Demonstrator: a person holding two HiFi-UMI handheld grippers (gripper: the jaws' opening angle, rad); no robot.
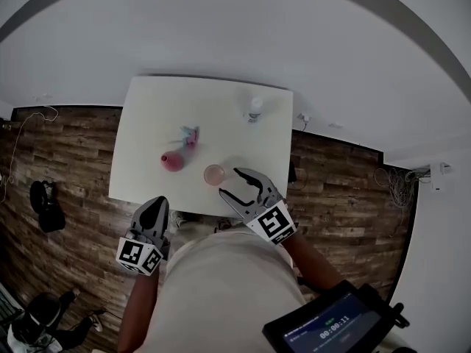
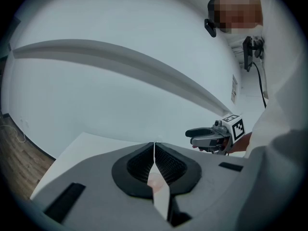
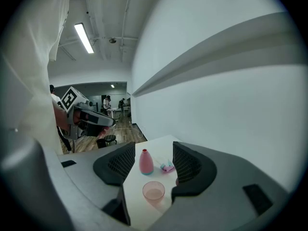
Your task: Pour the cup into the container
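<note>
A clear pink cup [image 1: 214,173] stands near the front edge of the white table [image 1: 147,123]. Left of it stands a pink narrow-necked bottle [image 1: 172,161]. My right gripper [image 1: 229,182] hovers just right of and in front of the cup, jaws open and empty. Along the right gripper view the cup [image 3: 153,190] stands below and ahead of the open gap of the right gripper [image 3: 154,150], untouched, with the pink bottle [image 3: 146,162] behind it. My left gripper [image 1: 156,201] hangs off the table's front edge, shut and empty; its jaws [image 2: 154,146] meet.
A small pink and teal object [image 1: 190,136] lies behind the bottle. A clear container with a white top [image 1: 254,109] stands at the table's far right. Wood floor surrounds the table; a tablet [image 1: 331,326] sits at lower right.
</note>
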